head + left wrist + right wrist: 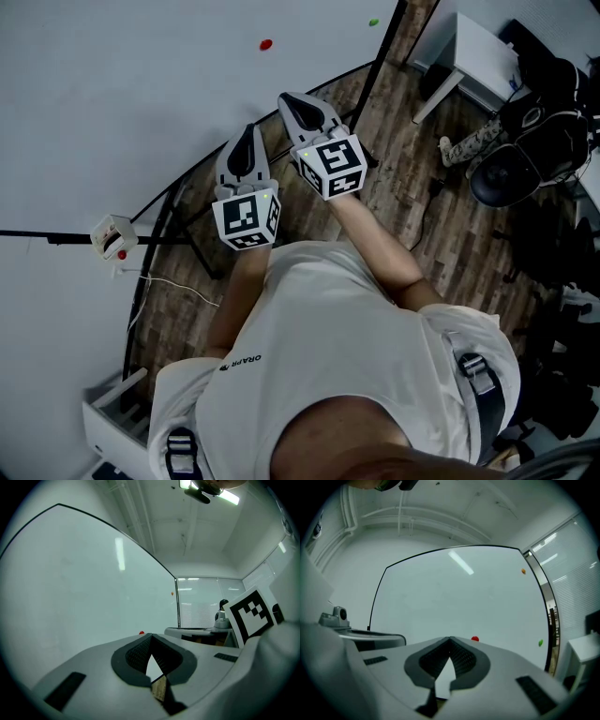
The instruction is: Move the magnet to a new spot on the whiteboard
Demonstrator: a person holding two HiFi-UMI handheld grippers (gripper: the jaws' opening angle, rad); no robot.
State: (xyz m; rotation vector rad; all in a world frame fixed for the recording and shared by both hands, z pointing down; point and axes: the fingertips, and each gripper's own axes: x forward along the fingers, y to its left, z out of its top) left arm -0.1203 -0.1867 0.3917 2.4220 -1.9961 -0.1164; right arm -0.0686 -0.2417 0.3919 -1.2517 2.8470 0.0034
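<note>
- The black-edged whiteboard (131, 103) stands upright, and both grippers point level at its face without touching it.
- The right gripper (289, 98) has its jaws closed tip to tip with nothing between them. It reaches nearer the whiteboard than the other.
- The left gripper (248, 129), just beside it and further from the whiteboard, also has its jaws together and empty.
- The red magnet (265, 44) sticks to the whiteboard's face, ahead of the right gripper's tips and apart from them.
- A green magnet (373, 22) sits low near the whiteboard's right edge.
- An orange magnet (523, 571) sits higher by the same edge.
</note>
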